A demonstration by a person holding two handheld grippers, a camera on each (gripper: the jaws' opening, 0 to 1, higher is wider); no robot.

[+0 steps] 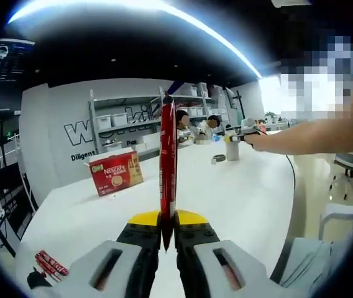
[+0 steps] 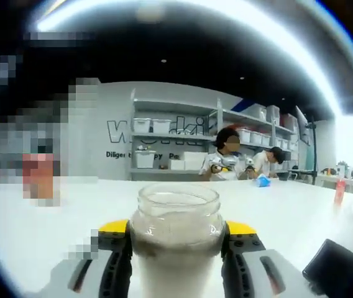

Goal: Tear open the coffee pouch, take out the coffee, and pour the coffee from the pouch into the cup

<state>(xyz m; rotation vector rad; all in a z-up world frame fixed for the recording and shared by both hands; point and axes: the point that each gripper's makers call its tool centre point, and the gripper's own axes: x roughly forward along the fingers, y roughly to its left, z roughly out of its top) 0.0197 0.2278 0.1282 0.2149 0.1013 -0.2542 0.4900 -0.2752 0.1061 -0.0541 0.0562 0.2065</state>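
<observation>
1. Between the left gripper (image 1: 168, 239) jaws: red coffee stick (image 1: 167, 158), pinched at its lower end, standing upright, edge-on to the camera. Jaws pressed together on it.
2. On the white table (image 1: 238, 198), left and mid-distance in the left gripper view: red Nescafe box (image 1: 115, 173), lying slightly tilted, well apart from the stick.
3. Near left table edge, same view: a few loose red sachets (image 1: 51, 264) lying flat beside the gripper body.
4. Far right, same view: bare forearm (image 1: 316, 136) reaching in across the table, hand at the far end holding the right gripper (image 1: 237, 139) with the jar (image 1: 232, 151); small and distant, grip not readable here.
5. Near that jar, on the table: small dark roll (image 1: 219, 159), identity unclear.
6. Right gripper view: right gripper (image 2: 176, 248) jaws closed against both sides of a clear glass jar (image 2: 176, 233), mouth open, upright. Pale grey-white contents up to about the shoulder; powder or liquid cannot be told.
7. Jar base hidden below the frame; resting on the table or lifted cannot be told.
8. Near right, right gripper view: dark flat object (image 2: 335, 267) on the table (image 2: 301, 211), partly cut off.
9. Far right: small red item (image 2: 339, 191) upright on the table.
10. Background: shelving (image 2: 183, 139) with white bins against a lettered wall; two seated people at the far side.
</observation>
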